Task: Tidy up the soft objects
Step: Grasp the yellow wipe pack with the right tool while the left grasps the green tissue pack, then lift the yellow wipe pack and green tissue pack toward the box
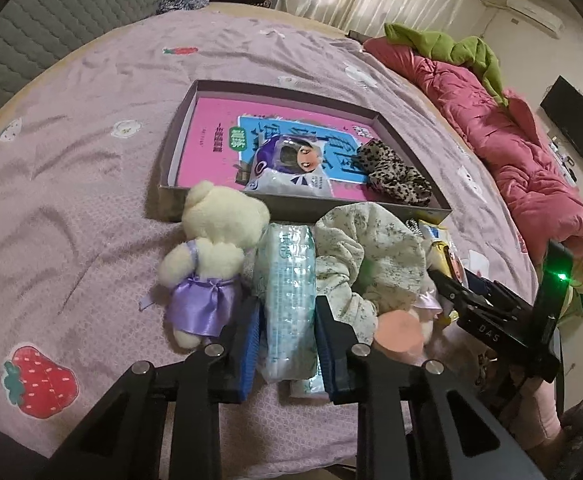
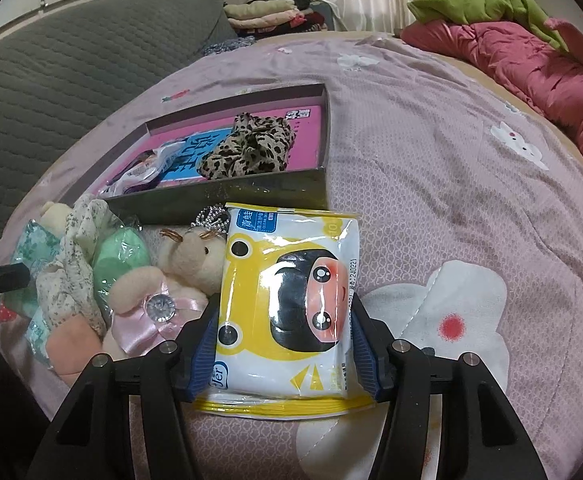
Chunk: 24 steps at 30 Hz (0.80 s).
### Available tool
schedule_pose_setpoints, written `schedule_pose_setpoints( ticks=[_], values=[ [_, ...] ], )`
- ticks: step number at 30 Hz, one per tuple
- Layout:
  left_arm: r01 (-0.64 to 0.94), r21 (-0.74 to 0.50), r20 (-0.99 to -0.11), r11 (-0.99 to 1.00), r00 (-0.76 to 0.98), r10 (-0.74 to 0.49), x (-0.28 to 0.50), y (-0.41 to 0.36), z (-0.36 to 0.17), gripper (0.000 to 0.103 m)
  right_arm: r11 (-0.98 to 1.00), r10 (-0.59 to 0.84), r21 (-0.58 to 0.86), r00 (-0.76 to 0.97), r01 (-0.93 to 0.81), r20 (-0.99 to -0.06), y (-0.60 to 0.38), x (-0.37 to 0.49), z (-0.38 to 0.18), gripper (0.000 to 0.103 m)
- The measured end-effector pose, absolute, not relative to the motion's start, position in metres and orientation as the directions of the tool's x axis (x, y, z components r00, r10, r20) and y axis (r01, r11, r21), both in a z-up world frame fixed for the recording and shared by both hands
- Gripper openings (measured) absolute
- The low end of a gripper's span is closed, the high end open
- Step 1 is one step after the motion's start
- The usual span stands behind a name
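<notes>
Both views showed a bed (image 1: 71, 168) under a lilac sheet printed with strawberries and flowers, with a shallow cardboard box (image 1: 291, 202) as landmark. Inside the box lay a leopard-print scrunchie (image 1: 391, 172) at its right end and a white-and-purple wipes packet (image 1: 287, 178) near its front wall, both on a pink printed sheet lining the floor.

Just in front of the box, a row of soft objects lay on the sheet: a cream teddy bear in a lilac dress (image 1: 211, 256) at the left, a pale green tissue pack (image 1: 289, 288), a floral fabric bundle (image 1: 363, 264), a beige plush doll with a pink bow (image 2: 171, 280), and a yellow cartoon wipes pack (image 2: 287, 308) at the right.

The left hand-held gripper (image 1: 287, 340) was clenched on the pale green tissue pack, its blue pads pressing both long sides. The right hand-held gripper (image 2: 285, 348) straddled the yellow cartoon wipes pack, blue pads against both edges, grasping it while it lay flat on the sheet. A pink quilt (image 1: 511, 140) was heaped well to the right of the box.
</notes>
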<state>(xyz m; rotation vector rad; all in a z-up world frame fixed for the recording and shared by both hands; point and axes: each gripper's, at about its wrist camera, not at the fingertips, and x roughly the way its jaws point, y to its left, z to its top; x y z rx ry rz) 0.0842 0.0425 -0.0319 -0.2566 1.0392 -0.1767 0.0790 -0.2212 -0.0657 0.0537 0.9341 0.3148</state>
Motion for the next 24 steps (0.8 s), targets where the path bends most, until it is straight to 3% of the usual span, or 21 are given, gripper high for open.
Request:
schedule_pose_setpoints(
  ticks=[24],
  values=[
    [-0.034, -0.309, -0.815, 0.95, 0.524, -0.247, 0.089, 0.049, -0.026, 0.023, 0.945, 0.306, 0.174, 0.567, -0.275, -0.765, -0.22, 0.082, -0.064, 0.055]
  ],
)
